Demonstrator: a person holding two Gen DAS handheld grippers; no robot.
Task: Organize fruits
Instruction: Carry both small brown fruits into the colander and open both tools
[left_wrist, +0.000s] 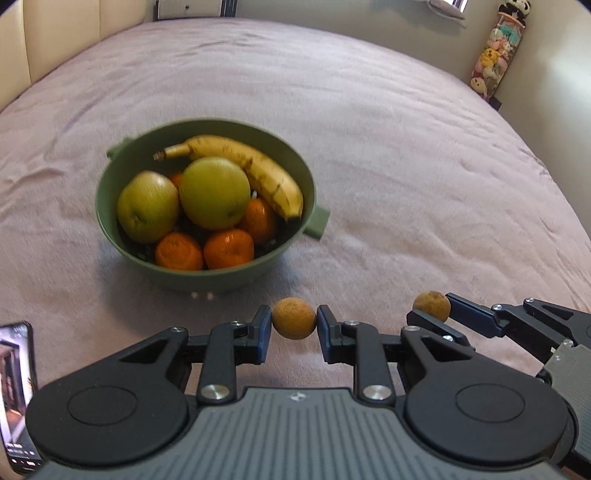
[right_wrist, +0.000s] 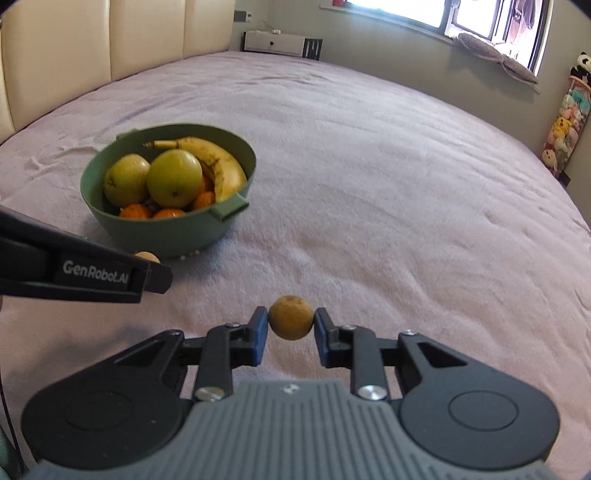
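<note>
A green bowl (left_wrist: 122, 177) sits on the pink bedspread and holds a banana (left_wrist: 251, 170), two green pears (left_wrist: 214, 192) and several mandarins (left_wrist: 179, 251). The bowl also shows in the right wrist view (right_wrist: 166, 229). My left gripper (left_wrist: 294, 326) is shut on a small brown round fruit (left_wrist: 294, 318), just in front of the bowl. My right gripper (right_wrist: 291, 325) is shut on a second small brown fruit (right_wrist: 291, 317), to the right of the bowl. In the left wrist view the right gripper (left_wrist: 430, 310) shows holding that fruit (left_wrist: 431, 304).
A phone (left_wrist: 18, 395) with a lit screen lies at the lower left. A padded headboard (right_wrist: 110, 37) stands behind the bed, a window (right_wrist: 443, 14) at the far right, and a tube of plush toys (left_wrist: 495, 62) by the wall.
</note>
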